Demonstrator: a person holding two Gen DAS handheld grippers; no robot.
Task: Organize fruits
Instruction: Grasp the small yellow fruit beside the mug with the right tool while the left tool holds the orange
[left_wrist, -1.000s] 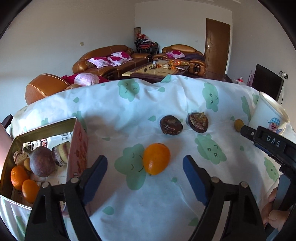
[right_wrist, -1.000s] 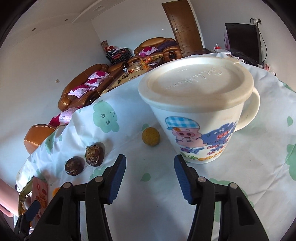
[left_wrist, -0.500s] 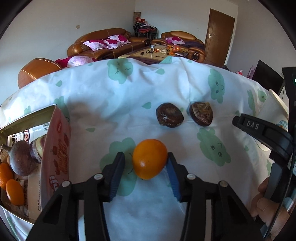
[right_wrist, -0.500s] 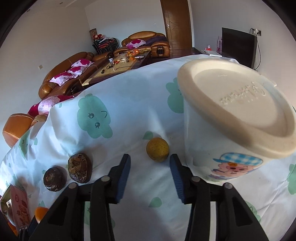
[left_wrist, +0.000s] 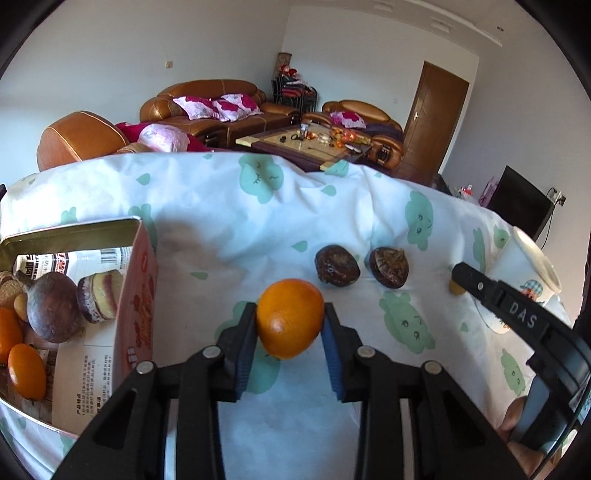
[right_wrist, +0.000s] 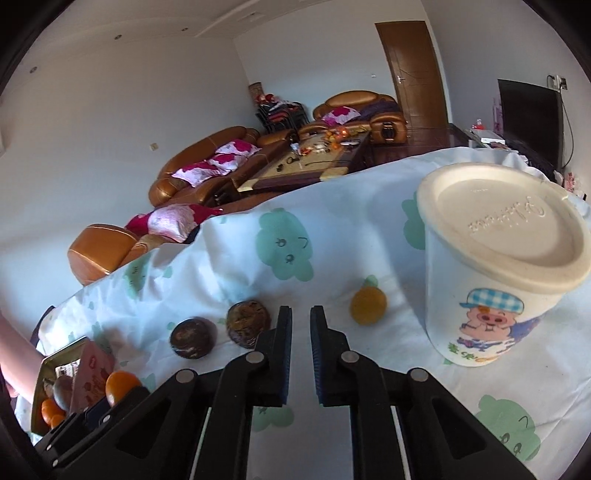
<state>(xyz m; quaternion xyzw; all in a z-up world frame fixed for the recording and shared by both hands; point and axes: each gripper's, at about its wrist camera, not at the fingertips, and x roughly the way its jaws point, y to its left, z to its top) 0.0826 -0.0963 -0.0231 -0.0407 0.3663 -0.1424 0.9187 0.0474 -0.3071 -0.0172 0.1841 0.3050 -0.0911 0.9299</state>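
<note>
My left gripper (left_wrist: 290, 325) is shut on an orange (left_wrist: 290, 318) and holds it just above the cloth, right of the open tin box (left_wrist: 136, 295). The box holds small oranges (left_wrist: 26, 365), a dark round fruit (left_wrist: 53, 306) and a cut one. Two dark brown fruits (left_wrist: 337, 265) (left_wrist: 389, 266) lie on the cloth beyond. My right gripper (right_wrist: 300, 321) is nearly closed and empty, between a dark fruit (right_wrist: 248, 324) and a small yellow fruit (right_wrist: 368, 305). The held orange (right_wrist: 121, 386) also shows at lower left in the right wrist view.
A white lidded mug (right_wrist: 495, 266) with a pig cartoon stands right of the yellow fruit. The table wears a white cloth (left_wrist: 229, 221) with green clouds. Sofas and a coffee table lie beyond the far edge. A TV (left_wrist: 521, 203) stands at the right.
My left gripper closed on the orange and lifted it slightly. My right gripper narrowed to almost shut and drew left, away from the mug and the yellow fruit.
</note>
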